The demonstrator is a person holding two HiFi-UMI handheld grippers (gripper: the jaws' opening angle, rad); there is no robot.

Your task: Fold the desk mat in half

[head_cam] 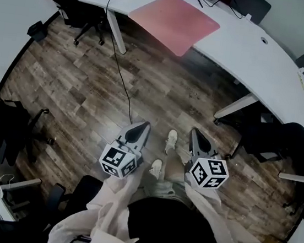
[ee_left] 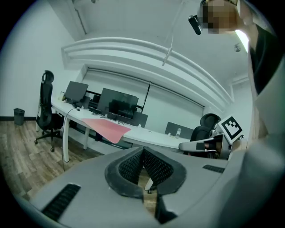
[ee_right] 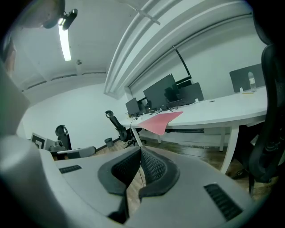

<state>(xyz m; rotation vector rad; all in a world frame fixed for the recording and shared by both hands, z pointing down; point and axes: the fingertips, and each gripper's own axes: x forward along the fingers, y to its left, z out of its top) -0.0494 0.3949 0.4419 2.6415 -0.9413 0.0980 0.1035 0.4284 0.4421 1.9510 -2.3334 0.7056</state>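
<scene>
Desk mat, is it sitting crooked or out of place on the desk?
Yes. The pink desk mat lies turned at an angle on the white desk, and one corner hangs past the front edge. Nothing else stands out.

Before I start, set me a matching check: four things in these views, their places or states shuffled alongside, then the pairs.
1 pink rectangular desk mat
2 thin black cable
3 left gripper
4 black office chair

A jaws shut, empty
B hangs from white curved desk to wooden floor
C flat, overhanging desk's edge
D stands beside desk's end

Pairs: 1-C, 2-B, 3-A, 4-D
</scene>
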